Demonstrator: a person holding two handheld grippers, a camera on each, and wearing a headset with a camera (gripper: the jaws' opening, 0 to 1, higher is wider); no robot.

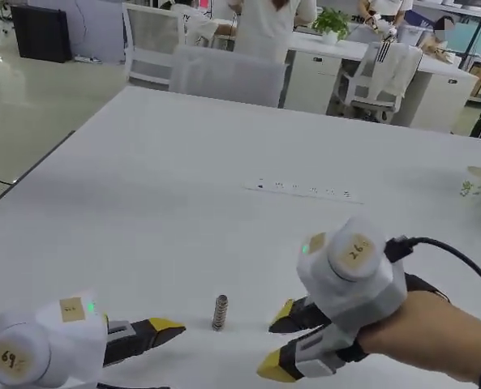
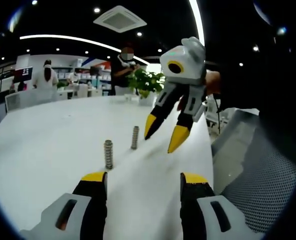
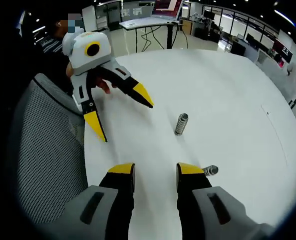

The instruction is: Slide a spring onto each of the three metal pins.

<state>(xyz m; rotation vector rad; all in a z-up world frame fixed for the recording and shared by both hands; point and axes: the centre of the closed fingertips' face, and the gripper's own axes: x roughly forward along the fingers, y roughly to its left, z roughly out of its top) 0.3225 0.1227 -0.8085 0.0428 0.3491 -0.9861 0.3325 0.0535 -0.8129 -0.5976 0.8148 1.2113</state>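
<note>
Worked at a wide white table (image 1: 183,162), with a grey mesh chair (image 3: 48,150) beside its edge. Held the left gripper (image 2: 144,176) low over the tabletop, jaws spread wide with nothing between them. Held the right gripper (image 3: 154,170) opposite it in a hand (image 1: 435,332), tips angled down toward the table, jaws parted too and likewise empty. Pointed the two grippers roughly at each other, tips well short of meeting. Found the first spring (image 1: 221,312) standing upright on the table between the two grippers, touching neither. Found the second spring (image 2: 135,137) farther along in the left gripper view, upright as well, just beside the yellow tips of the right gripper. Caught it again in the right gripper view, close against that gripper's right-hand jaw and partly hidden. Could not tell whether that jaw touched it, nor what ran inside either coil.
</note>
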